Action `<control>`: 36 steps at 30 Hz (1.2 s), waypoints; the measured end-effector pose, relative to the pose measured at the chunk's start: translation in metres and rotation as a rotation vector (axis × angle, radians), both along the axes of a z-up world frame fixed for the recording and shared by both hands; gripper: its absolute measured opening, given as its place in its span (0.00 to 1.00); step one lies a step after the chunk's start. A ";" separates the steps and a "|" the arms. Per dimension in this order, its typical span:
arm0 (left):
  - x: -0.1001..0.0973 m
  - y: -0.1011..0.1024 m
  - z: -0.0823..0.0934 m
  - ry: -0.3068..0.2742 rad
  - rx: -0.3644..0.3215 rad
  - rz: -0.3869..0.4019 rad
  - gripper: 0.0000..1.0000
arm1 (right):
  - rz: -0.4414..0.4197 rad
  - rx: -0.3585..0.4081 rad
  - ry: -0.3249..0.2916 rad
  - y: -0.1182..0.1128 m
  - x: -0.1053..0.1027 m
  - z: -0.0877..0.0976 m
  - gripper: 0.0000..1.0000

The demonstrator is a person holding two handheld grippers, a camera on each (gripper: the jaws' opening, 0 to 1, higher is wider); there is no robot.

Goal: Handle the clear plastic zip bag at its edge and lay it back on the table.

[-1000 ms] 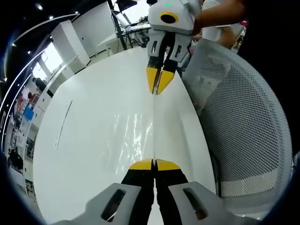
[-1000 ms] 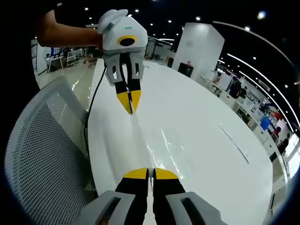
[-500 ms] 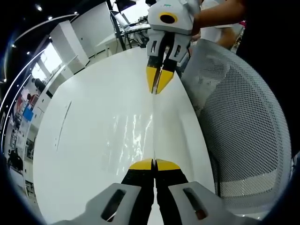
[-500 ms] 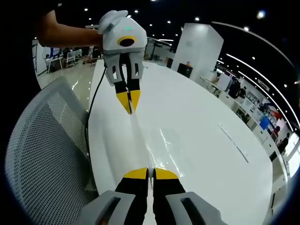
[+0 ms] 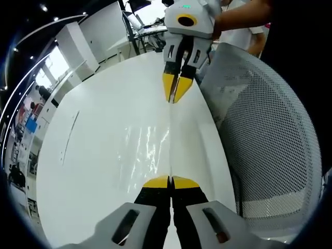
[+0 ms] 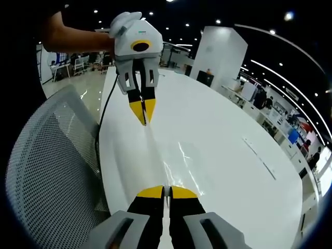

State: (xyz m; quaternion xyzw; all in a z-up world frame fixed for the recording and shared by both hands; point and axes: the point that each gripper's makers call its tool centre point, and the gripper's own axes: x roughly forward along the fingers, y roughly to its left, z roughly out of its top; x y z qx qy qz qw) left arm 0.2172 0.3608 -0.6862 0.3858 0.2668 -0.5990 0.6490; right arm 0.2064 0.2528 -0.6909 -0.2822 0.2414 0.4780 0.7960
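The clear zip bag (image 5: 155,150) is stretching taut above the white table (image 5: 93,155), both the left gripper (image 5: 169,181) and right gripper (image 6: 163,191) pinching its edge closed; the right gripper view is revealing a black cable (image 6: 104,111) beside the mesh chair (image 6: 52,171)

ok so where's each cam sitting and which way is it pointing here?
Left gripper view: rides the left hand-held gripper, looking along its shut jaws over the white table at the right hand-held gripper; a person's arm shows behind it, mesh chair alongside.
Right gripper view: rides the right hand-held gripper, facing back at the left hand-held gripper and the arm holding it.
Shared: the two cameras face each other along the stretched edge of the clear zip bag, each gripper pinching one end.
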 end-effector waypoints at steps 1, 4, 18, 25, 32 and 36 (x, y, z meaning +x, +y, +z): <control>0.000 0.001 0.000 0.000 0.001 0.002 0.00 | -0.001 -0.003 0.000 -0.001 0.000 0.000 0.00; 0.000 0.000 0.001 -0.001 -0.003 0.003 0.00 | 0.001 0.001 -0.001 -0.002 0.001 0.001 0.00; -0.005 -0.009 0.003 -0.043 -0.022 -0.026 0.00 | -0.014 -0.028 0.025 -0.011 -0.003 -0.008 0.00; -0.010 -0.015 0.004 -0.072 -0.026 -0.063 0.00 | -0.045 0.008 0.085 -0.016 -0.008 -0.002 0.09; -0.011 -0.017 0.003 -0.087 -0.019 -0.078 0.00 | -0.017 0.032 0.132 -0.010 -0.015 0.014 0.21; -0.012 -0.017 0.004 -0.093 -0.021 -0.085 0.00 | -0.021 0.062 0.125 -0.006 -0.009 0.024 0.20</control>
